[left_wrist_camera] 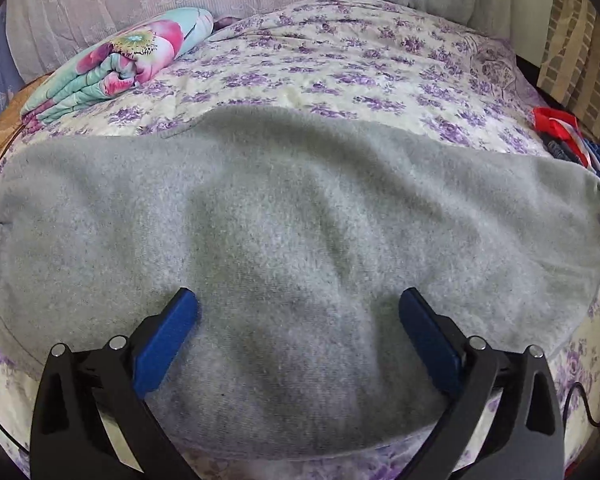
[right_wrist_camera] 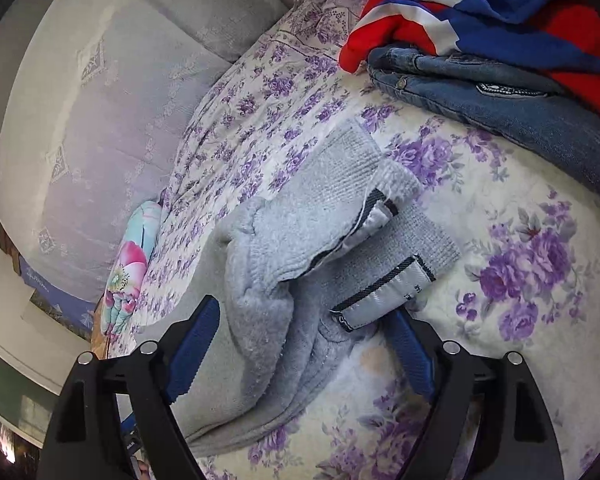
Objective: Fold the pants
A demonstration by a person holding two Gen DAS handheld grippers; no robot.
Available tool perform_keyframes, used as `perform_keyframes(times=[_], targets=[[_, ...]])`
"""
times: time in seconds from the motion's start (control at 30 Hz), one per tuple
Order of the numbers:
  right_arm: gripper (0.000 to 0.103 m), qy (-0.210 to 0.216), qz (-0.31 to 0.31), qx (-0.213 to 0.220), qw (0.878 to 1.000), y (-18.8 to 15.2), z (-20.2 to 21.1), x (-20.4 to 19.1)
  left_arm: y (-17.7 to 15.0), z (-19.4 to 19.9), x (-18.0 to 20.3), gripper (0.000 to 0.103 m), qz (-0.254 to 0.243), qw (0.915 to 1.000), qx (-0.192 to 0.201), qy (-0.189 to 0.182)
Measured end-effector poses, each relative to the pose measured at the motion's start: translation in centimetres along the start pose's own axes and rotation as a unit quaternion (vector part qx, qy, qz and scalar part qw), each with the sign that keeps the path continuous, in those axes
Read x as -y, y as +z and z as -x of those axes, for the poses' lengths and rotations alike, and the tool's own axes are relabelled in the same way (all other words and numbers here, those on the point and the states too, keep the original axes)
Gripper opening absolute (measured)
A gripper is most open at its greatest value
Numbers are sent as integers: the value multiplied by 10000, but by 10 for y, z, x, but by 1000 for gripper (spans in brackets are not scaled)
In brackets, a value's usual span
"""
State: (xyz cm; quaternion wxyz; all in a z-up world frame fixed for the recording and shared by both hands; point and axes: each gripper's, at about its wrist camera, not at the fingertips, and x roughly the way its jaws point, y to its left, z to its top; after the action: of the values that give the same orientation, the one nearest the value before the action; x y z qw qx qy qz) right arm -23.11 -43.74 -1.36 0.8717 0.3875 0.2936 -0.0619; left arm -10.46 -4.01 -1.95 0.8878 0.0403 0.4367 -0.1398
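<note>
Here the soft grey fleece pants (left_wrist_camera: 292,216) are lying across the bed with the white sheet printed in purple flowers (left_wrist_camera: 340,76), and they are already looking doubled, one layer lying on the other in a long band. Probably they are spread like this so that the next fold can be made across their length.

The left gripper with blue pads (left_wrist_camera: 298,300) is hanging over the middle of the band with its jaws standing wide apart, and no cloth is pinched between them. Whether the tips are touching the fleece, I cannot tell.

The right gripper (right_wrist_camera: 304,316) is sitting at the end with the ribbed cuffs (right_wrist_camera: 352,168), where a white sewn label with a dark border (right_wrist_camera: 384,292) is showing. Its jaws are also spread, with the bunched cloth lying between them, but the pads are not pressing on it. In my judgement this hand is placed there to take the cuff end and carry it over.

A folded quilt with large pink flowers (left_wrist_camera: 112,64) is resting at the far side, and blue denim jeans (right_wrist_camera: 500,104) with a red, white and blue garment (right_wrist_camera: 480,12) are lying near, perhaps waiting for their turn.

The waistband end is running out at the picture edge, so its shape is hard to make out, and the near rim of the pants is partly covered by the black gripper arms. The person is nowhere clearly visible.
</note>
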Motion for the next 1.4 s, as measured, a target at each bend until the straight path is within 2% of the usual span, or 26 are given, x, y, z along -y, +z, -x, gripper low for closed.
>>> perform_keyframes(times=[0.07, 0.1, 0.17, 0.27, 0.33, 0.43, 0.57, 0.67, 0.77, 0.93, 1.0, 1.07, 1.27, 1.3, 1.37, 1.4], targets=[[62, 39, 62, 94, 9999, 1, 2, 1, -2, 1, -1, 99, 3, 10000, 23, 0], [34, 111, -4, 123, 9999, 2, 3, 4, -3, 3, -1, 99, 6, 10000, 54, 2], [27, 428, -216, 80, 9988, 3, 4, 12, -5, 9, -2, 99, 36, 9999, 144, -50], [25, 307, 129, 259, 9991, 1, 12, 0, -7, 23, -12, 99, 110, 9994, 313, -67], [24, 204, 390, 403, 9982, 2, 19, -14, -7, 36, -23, 99, 122, 9986, 501, 86], [24, -94, 1120, 676, 9914, 4, 29, -50, -8, 59, -53, 99, 265, 9958, 778, 398], [24, -490, 2394, 1007, 9644, -3, 34, -117, -12, 82, -107, 99, 879, 9899, 917, 629], [24, -612, 3389, 1122, 9321, -22, 28, -172, -21, 94, -143, 99, 1316, 9838, 984, 720], [24, -545, 4218, 1007, 8994, -52, 11, -221, -32, 101, -163, 99, 1468, 9797, 1052, 875], [24, -605, 5497, 285, 8327, -131, -41, -277, -48, 106, -185, 99, 1601, 9763, 1090, 967], [24, -628, 5744, -180, 8160, -159, -68, -281, -53, 107, -193, 99, 1691, 9750, 1084, 951], [24, -732, 5836, -513, 8071, -176, -89, -278, -58, 107, -201, 99, 1784, 9736, 1078, 931], [34, -935, 6051, -639, 7881, -190, -93, -282, -64, 100, -211, 99, 1914, 9725, 1032, 831], [39, -899, 6057, -696, 7875, -191, -90, -283, -64, 99, -210, 99, 1899, 9730, 1016, 826], [62, -592, 5946, -754, 7983, -186, -75, -286, -65, 96, -209, 99, 1857, 9740, 993, 837], [78, -346, 5847, -739, 8071, -183, -64, -288, -65, 95, -209, 99, 1844, 9743, 983, 840]])
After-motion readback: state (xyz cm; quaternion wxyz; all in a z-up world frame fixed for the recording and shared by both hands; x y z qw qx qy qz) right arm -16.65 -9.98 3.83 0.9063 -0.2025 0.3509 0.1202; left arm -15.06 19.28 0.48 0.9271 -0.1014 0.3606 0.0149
